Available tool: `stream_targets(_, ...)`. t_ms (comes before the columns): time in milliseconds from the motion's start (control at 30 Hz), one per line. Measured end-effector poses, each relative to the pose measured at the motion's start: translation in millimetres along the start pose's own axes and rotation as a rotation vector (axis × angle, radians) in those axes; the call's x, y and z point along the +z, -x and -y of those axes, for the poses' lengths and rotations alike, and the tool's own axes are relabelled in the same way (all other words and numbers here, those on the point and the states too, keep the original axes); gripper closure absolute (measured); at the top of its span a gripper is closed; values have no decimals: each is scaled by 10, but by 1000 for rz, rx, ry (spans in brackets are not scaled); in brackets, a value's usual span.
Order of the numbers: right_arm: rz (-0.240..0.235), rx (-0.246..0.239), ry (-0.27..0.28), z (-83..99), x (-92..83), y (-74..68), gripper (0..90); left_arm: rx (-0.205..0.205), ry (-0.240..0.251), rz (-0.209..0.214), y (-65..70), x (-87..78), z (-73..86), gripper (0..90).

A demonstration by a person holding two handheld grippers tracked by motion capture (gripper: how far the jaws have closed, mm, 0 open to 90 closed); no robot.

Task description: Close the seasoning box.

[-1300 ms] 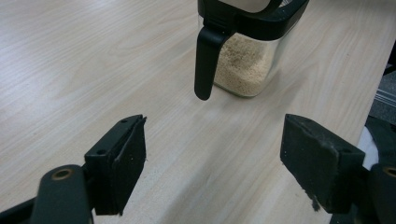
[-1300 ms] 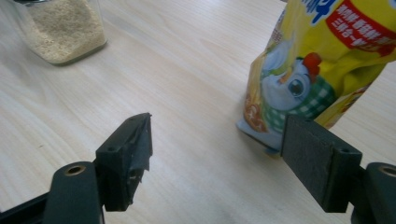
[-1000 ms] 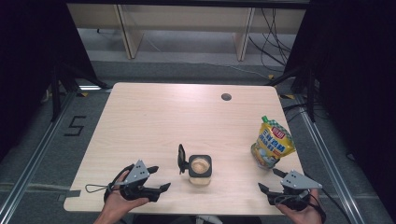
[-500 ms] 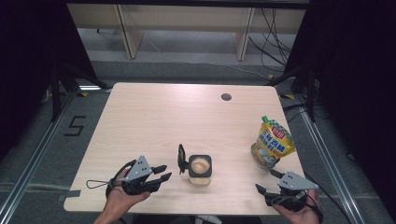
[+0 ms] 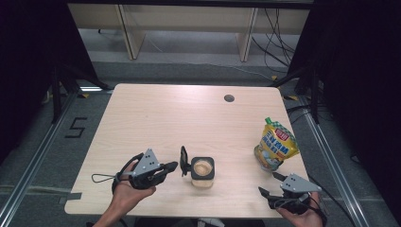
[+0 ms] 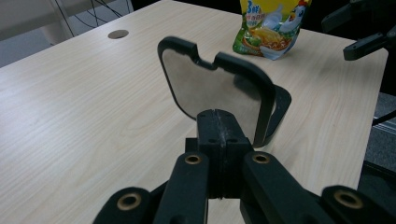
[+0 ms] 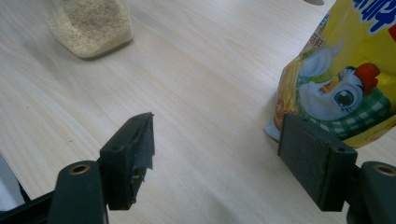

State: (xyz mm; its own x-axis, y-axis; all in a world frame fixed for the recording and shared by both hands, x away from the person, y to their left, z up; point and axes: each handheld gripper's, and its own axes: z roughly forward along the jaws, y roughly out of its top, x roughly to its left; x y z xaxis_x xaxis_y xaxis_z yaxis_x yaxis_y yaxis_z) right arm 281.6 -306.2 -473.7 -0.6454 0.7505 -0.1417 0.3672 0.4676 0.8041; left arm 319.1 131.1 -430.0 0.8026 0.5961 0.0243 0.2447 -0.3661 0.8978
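Jar (image 5: 203, 171) is seen near the front edge of the bench (image 5: 179, 118), square-ish, clear, filled with a pale grainy stuff; its black lid (image 5: 184, 161) is flipped open and stands upright on the jar's left side. From the left gripper view the lid (image 6: 212, 91) is right ahead, inner face showing, rim notched at the top.

Left gripper (image 5: 171, 166) is held just left of the lid, pointed at it, close but whether it's touching can't be told from above. Its fingers (image 6: 208, 140) have just been closing and are now pressed flat together with nothing between them, the tips sitting right in front of the lid's lower edge.

Right gripper (image 5: 269, 185) is parked at the bench's front right corner. Its fingers (image 7: 128, 158) are spread wide apart, nothing gripped, bare bench between them. One finger is seen in front of the bottom of the pouch (image 7: 345, 74) in that view; contact can't be judged.

Pouch (image 5: 275, 150) is a yellow stand-up bag with a cartoon chicken, upright on the right side, well apart from the jar. A small round hole (image 5: 229, 98) is seen in the bench further back
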Motion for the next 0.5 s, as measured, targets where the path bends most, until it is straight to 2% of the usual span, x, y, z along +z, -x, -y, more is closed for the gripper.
stream_targets(33, 1, 23, -6, 4, -3, -20, 282, 4, -4, -1, 6, 10, -18, 892)
stream_targets(67, -2, 24, -6, 1, -4, -19, 281, 8, -8, 1, 9, 16, -28, 893)
stream_targets(200, -3, 2, 0, -1, 2, -7, 282, 18, -13, 7, 23, 51, -61, 892)
stream_targets(467, -5, 6, -6, -5, 1, -1, 284, 21, -23, 10, 23, 87, -95, 892)
stream_targets(500, -4, -4, -1, -7, 3, 3, 284, 36, -28, 19, 16, 92, -105, 892)
